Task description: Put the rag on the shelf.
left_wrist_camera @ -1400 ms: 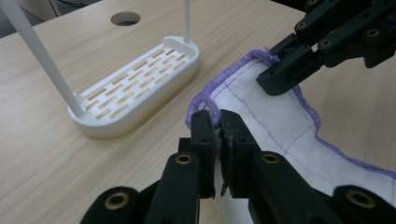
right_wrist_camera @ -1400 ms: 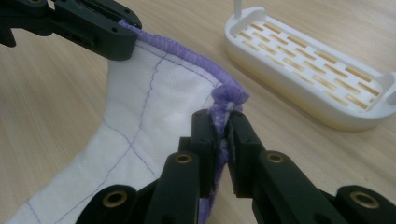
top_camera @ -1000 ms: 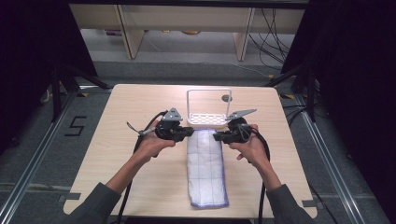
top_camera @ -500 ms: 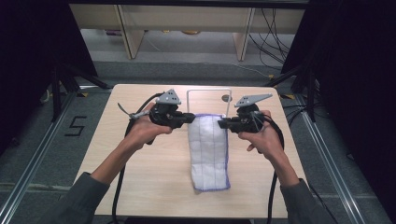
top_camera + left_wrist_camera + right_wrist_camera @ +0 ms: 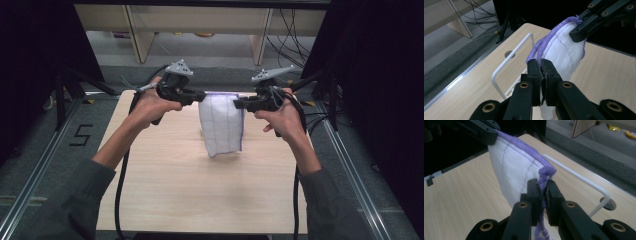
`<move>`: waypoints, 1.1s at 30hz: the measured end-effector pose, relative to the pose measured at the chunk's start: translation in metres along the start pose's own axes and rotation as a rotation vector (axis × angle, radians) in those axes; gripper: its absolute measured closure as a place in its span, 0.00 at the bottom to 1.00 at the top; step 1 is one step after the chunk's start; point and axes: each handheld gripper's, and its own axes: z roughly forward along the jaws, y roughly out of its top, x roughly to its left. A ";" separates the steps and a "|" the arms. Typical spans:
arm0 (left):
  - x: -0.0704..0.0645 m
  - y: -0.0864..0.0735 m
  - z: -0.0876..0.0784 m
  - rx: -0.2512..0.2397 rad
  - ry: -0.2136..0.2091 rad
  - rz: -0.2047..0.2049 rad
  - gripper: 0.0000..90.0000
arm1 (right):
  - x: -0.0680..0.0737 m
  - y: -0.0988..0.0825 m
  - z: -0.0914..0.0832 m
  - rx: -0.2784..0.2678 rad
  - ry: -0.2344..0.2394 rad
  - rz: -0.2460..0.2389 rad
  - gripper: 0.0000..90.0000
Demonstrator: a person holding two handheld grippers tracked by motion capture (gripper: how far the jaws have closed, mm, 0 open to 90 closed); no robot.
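Observation:
A white cloth with purple stitched edging (image 5: 221,125) hangs in the air above the wooden table (image 5: 165,190), folded over and held by its two top corners. My left gripper (image 5: 201,96) is shut on the left top corner, and my right gripper (image 5: 237,104) is shut on the right one. In the left gripper view the jaws pinch the purple hem of the cloth (image 5: 560,52), with the other gripper's jaw clamped on the far corner. The right gripper view shows the cloth (image 5: 516,167) pinched the same way at its edge.
A white wire rack (image 5: 509,63) stands on the table behind the hanging cloth, near the far edge, with a round hole in the tabletop (image 5: 509,54) beside it. Cables trail from both grippers. Shelving legs (image 5: 135,35) and floor cables lie beyond the table.
Both grippers have risen together, lifting the cloth off the table; it lay flat a second ago and now hangs clear of the surface.

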 end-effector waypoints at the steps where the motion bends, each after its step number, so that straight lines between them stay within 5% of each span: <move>1: 0.003 0.003 -0.001 0.007 0.003 0.011 0.95 | 0.000 0.004 -0.001 0.003 0.000 0.018 0.93; 8: 0.018 0.020 0.006 -0.025 0.062 -0.010 0.95 | -0.015 0.027 0.001 -0.024 -0.038 0.004 0.93; 21: 0.036 0.055 0.015 -0.094 0.128 -0.043 0.95 | -0.040 0.058 0.008 -0.082 -0.082 0.053 0.93; 33: 0.050 0.082 0.027 -0.136 0.185 -0.030 0.95 | -0.067 0.078 0.014 -0.129 -0.148 0.080 0.92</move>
